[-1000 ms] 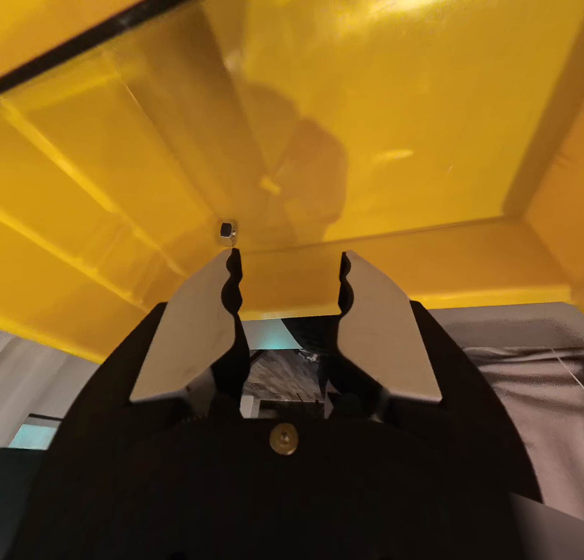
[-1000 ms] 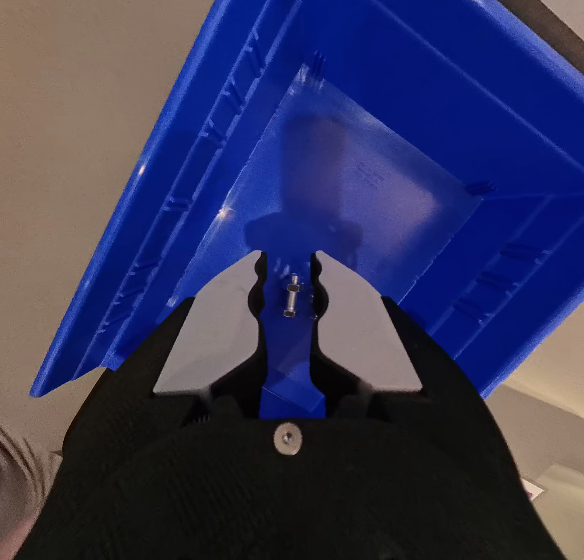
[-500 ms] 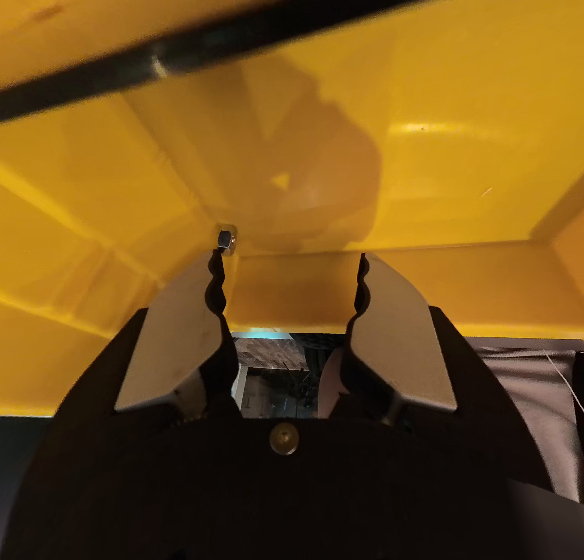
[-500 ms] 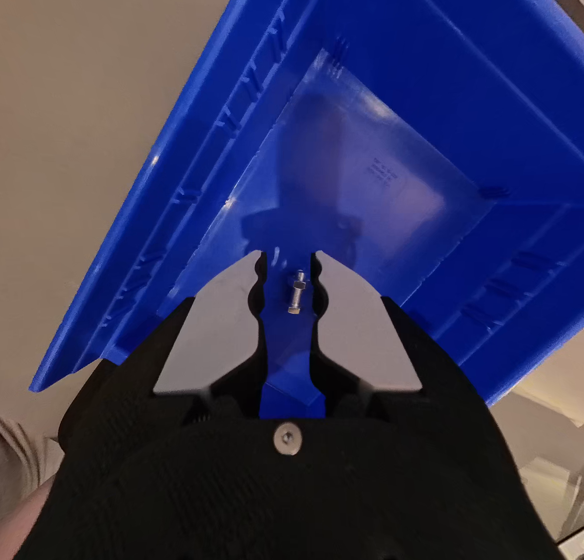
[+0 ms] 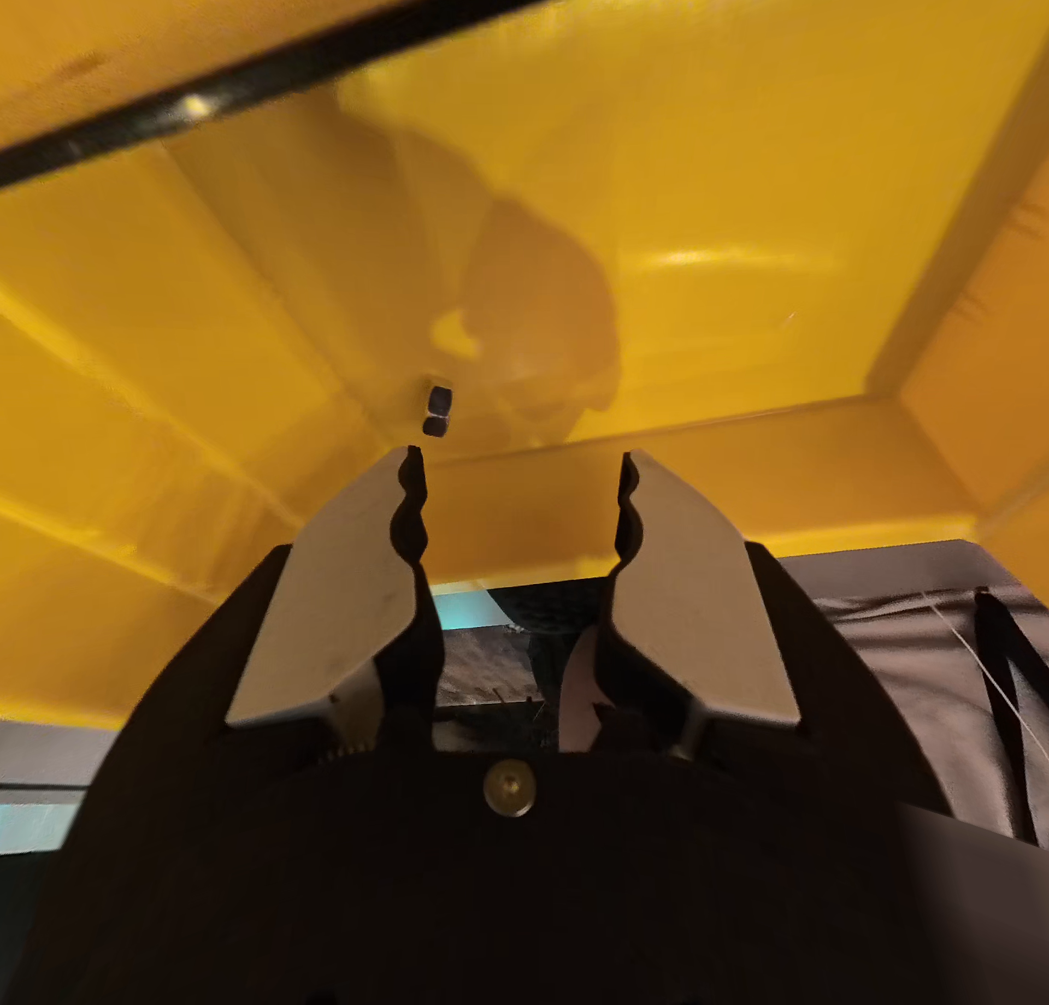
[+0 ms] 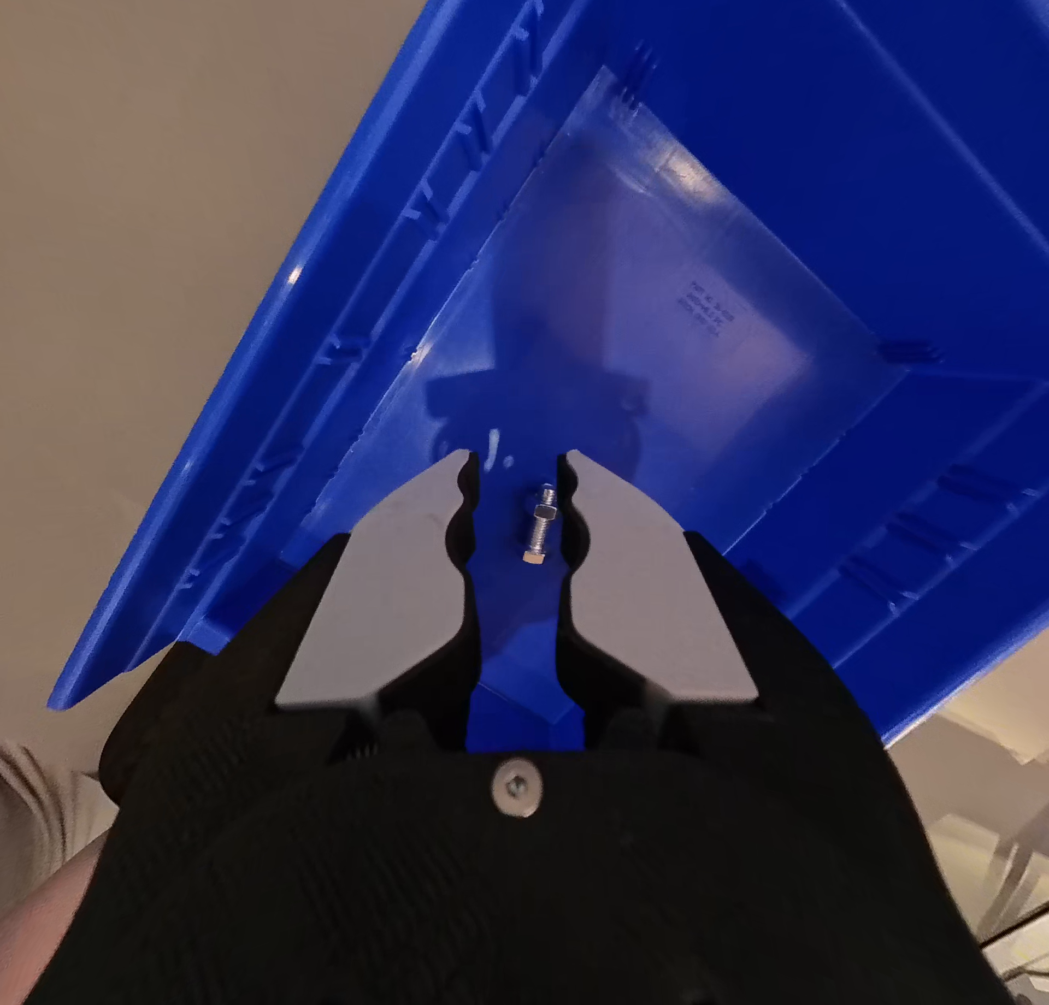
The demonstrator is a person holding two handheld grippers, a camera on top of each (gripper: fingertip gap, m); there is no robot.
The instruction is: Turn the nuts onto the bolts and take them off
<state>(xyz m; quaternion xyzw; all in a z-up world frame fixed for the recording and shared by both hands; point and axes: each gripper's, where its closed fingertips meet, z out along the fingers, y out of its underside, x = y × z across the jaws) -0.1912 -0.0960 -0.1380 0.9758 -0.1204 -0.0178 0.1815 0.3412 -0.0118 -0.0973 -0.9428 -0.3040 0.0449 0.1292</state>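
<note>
Right wrist view: bolt (image 6: 536, 529) between gripper (image 6: 515, 455) fingers.

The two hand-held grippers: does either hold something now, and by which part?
Nothing is held. The left hand-held gripper is open short of the nut; the right hand-held gripper is open around the bolt.

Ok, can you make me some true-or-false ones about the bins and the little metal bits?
1. The left gripper is open. True.
2. The nut lies in a blue bin. False: it lies in the yellow bin.
3. The bolt lies on the floor of the blue bin. True.
4. The right gripper is clamped on the bolt. False: its fingers are apart, and the bolt lies between them, seemingly untouched.
5. A nut is already threaded on the bolt. True.
</note>
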